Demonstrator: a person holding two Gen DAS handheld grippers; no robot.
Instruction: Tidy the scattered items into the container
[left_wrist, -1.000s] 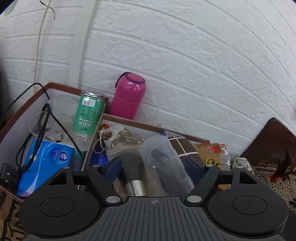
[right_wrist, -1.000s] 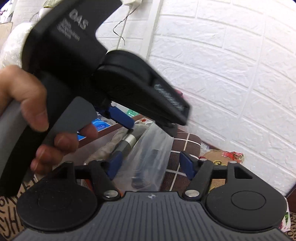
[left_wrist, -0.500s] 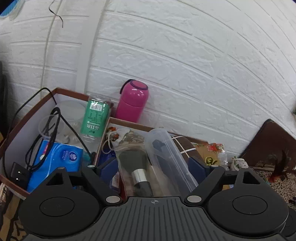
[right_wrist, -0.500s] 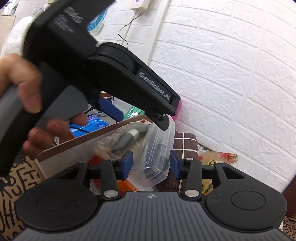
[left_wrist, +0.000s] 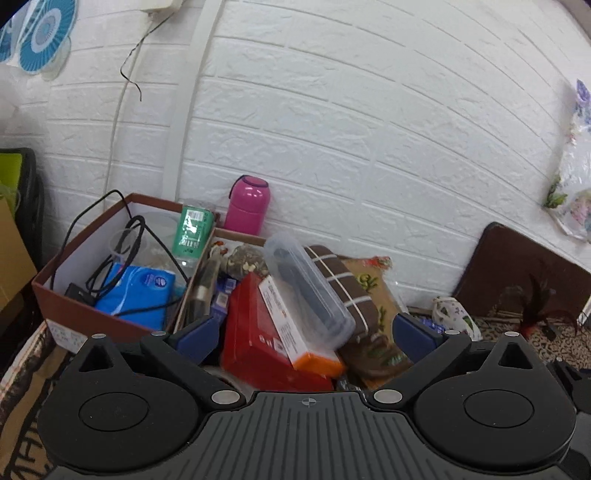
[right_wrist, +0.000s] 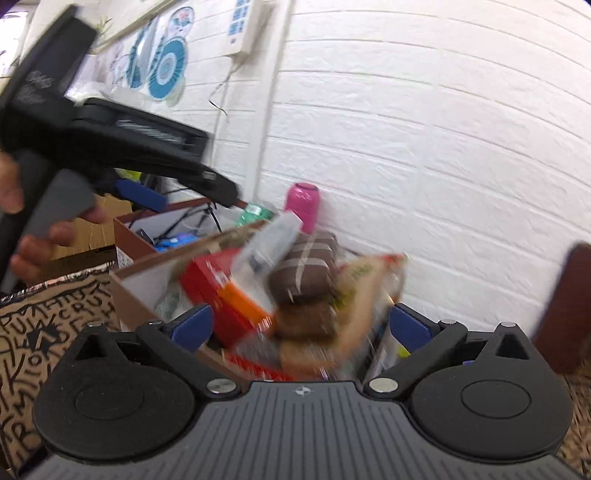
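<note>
A clear plastic case (left_wrist: 310, 288) with a dark item inside lies slanted on a red box (left_wrist: 255, 332) in the right cardboard box (left_wrist: 240, 240). Beside them lie a brown striped pouch (left_wrist: 343, 280) and a snack packet (left_wrist: 373, 291). My left gripper (left_wrist: 304, 334) hangs short of the pile, its jaws opening wide, pads touching nothing. The right wrist view is blurred. My right gripper (right_wrist: 302, 328) is also opening, clear of the case (right_wrist: 273, 240) and the pouch (right_wrist: 306, 269). A hand (right_wrist: 33, 251) holds the left tool at upper left.
The left cardboard box (left_wrist: 74, 314) holds a blue tissue pack (left_wrist: 136, 291), a black cable and a green bottle (left_wrist: 194, 230). A pink flask (left_wrist: 247, 206) stands against the white brick wall. A floral pouch (left_wrist: 454, 314), a feather toy (left_wrist: 535, 306) and a dark board (left_wrist: 517, 266) lie to the right.
Both grippers have drawn back from the boxes. The right jaws, narrowed around the clear case half a second ago, have spread wide. The left jaws widened too, and the case lies in the box.
</note>
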